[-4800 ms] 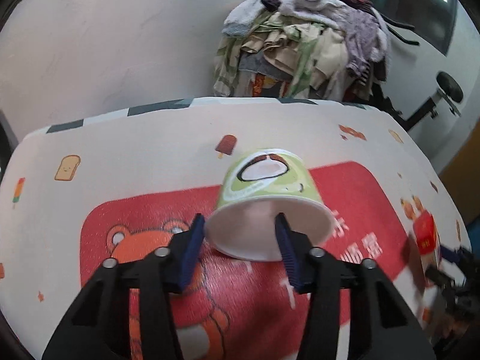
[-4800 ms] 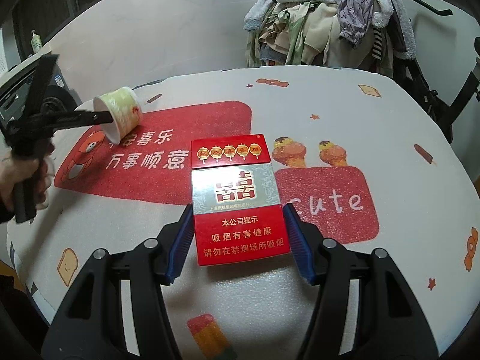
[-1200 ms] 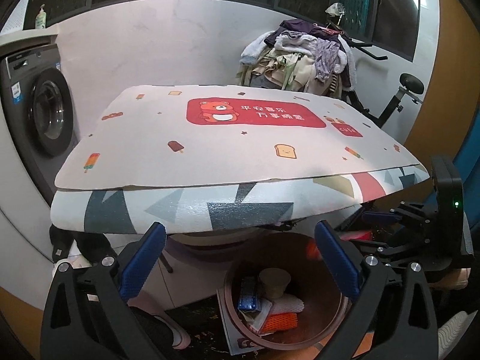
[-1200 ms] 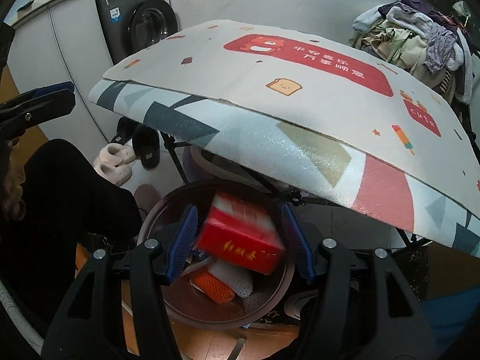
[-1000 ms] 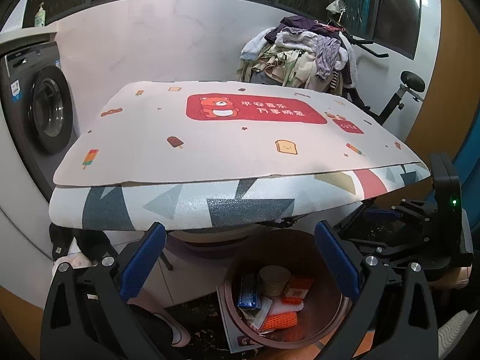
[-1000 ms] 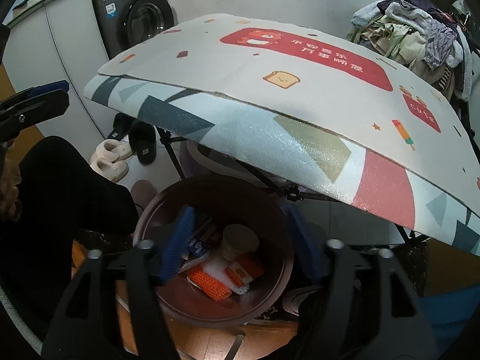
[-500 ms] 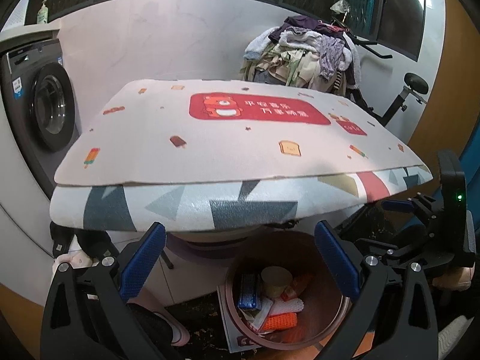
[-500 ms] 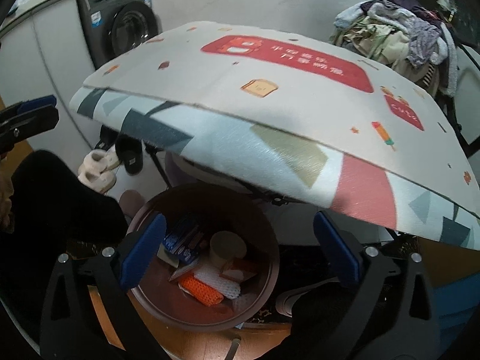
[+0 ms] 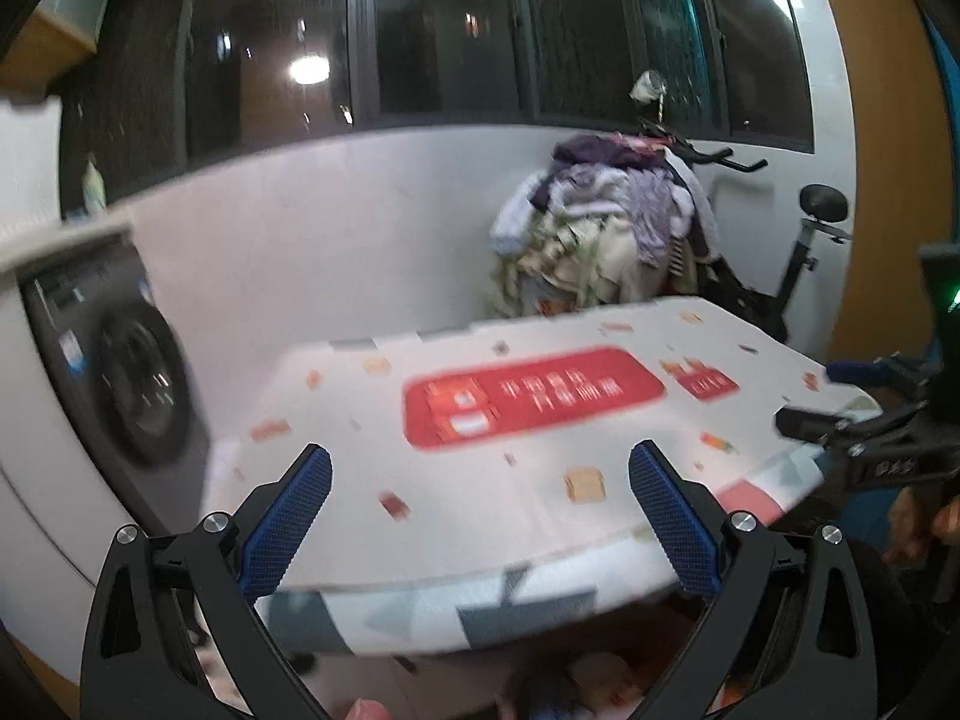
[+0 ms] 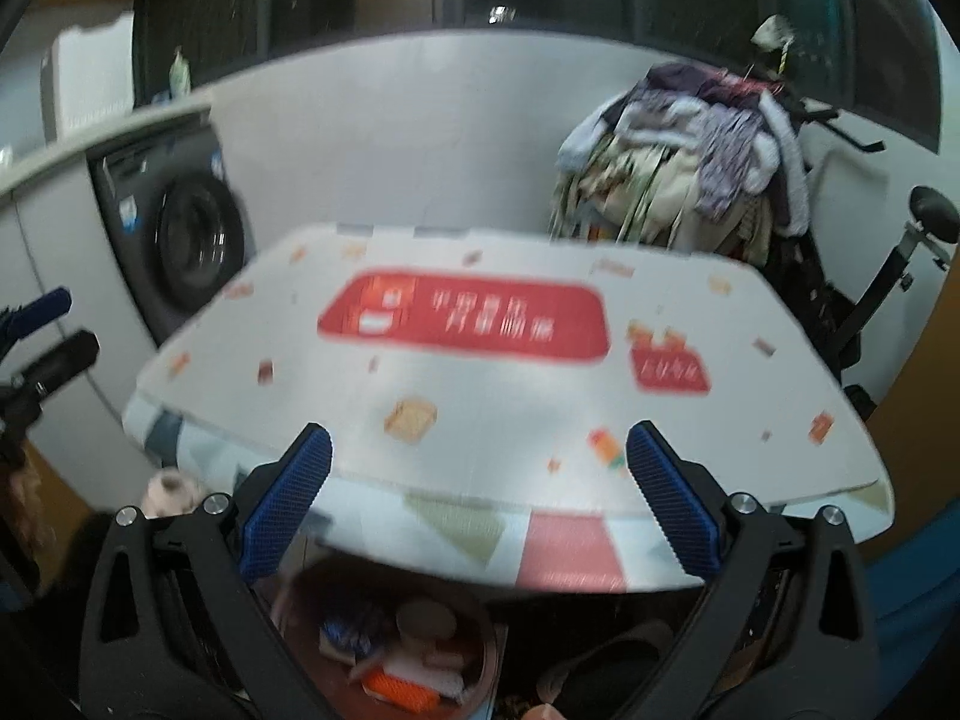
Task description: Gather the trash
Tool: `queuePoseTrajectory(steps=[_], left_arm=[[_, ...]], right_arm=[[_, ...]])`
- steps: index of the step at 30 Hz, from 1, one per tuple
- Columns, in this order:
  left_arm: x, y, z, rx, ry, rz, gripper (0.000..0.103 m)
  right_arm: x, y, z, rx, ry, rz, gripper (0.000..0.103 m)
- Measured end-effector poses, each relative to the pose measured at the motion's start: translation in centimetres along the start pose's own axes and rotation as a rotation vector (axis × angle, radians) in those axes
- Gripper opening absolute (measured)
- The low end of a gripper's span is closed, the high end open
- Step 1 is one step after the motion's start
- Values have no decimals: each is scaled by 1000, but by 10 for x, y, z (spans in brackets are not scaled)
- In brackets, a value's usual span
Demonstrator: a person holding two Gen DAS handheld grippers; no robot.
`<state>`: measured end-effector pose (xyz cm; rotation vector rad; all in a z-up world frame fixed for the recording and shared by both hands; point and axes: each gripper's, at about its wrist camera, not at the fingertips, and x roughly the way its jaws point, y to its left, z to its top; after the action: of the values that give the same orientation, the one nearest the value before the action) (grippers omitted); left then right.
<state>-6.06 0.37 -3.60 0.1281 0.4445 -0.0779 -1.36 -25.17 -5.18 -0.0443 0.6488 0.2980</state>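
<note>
Trash: lying in the brown bin (image 10: 480, 648) on the floor under the table's near edge; cup, orange and red pieces blurring together.
Bin from grippers: sitting below and just ahead of the right gripper (image 10: 478, 501); barely showing in the left view.
Nearer hand: seemingly the right.
Right gripper: jaws gaping, having just been opening, nothing between them.
Left gripper (image 9: 480, 516): spreading wide, carrying nothing.
Table (image 10: 540, 408): showing no trash on its printed mat.

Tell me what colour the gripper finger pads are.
Blue, on black fingers; the right wrist view shows them best.
</note>
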Motion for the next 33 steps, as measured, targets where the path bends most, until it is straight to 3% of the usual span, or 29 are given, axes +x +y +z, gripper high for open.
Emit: queuePoseTrajectory(steps=[3, 12, 33], left_arm=[[-7, -5, 16, 2, -27, -4, 97], [-14, -1, 39, -81, 22, -31, 97], [-13, 9, 39, -126, 57, 10, 97]], right_arm=[[-18, -5, 17, 8, -46, -5, 97], [-50, -7, 34, 11, -98, -3, 97], [-55, -1, 37, 11, -103, 0, 97]])
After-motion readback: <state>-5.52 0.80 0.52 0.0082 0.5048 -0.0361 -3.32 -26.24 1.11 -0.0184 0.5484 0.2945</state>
